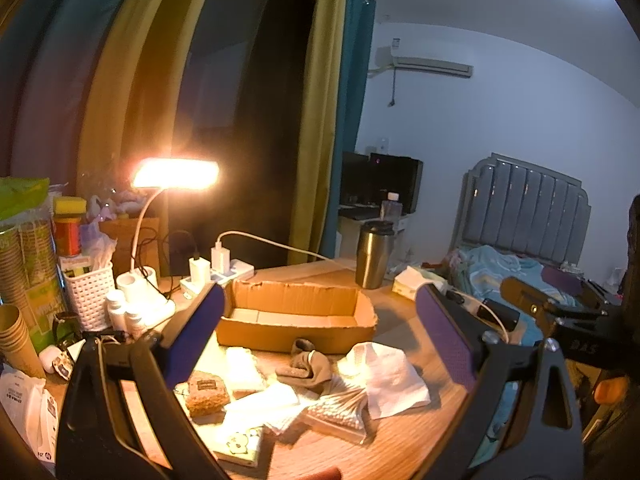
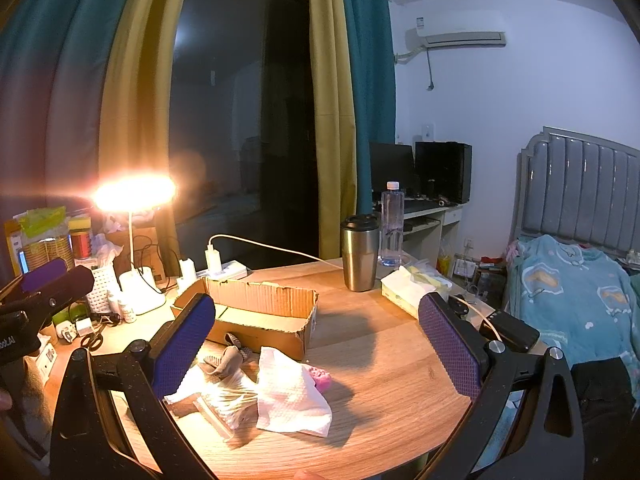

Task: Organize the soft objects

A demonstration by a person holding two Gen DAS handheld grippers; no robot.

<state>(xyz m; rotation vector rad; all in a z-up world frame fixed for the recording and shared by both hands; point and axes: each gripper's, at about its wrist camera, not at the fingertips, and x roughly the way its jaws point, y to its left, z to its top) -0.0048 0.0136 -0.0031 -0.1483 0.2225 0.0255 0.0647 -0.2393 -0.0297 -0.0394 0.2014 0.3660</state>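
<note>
A shallow cardboard box [image 1: 296,316] [image 2: 260,312] stands empty on the round wooden table [image 1: 400,440]. In front of it lies a pile of soft things: a brown sock [image 1: 306,366] [image 2: 228,360], a crumpled white paper towel [image 1: 390,376] [image 2: 288,392], a bag of cotton swabs [image 1: 340,404] [image 2: 228,402], a brown sponge [image 1: 206,394], white gauze [image 1: 244,368], a cartoon tissue pack [image 1: 240,446] and a pink piece [image 2: 322,378]. My left gripper [image 1: 320,292] hovers open over the pile, holding nothing. My right gripper [image 2: 316,300] is open too, over the pile's right side.
A lit desk lamp [image 1: 176,174], a power strip with chargers [image 1: 224,270], a white basket [image 1: 90,296] and paper cups [image 1: 24,264] crowd the left. A steel tumbler [image 2: 360,254], water bottle [image 2: 391,224] and tissue box [image 2: 408,286] stand behind. A bed [image 2: 572,288] lies right.
</note>
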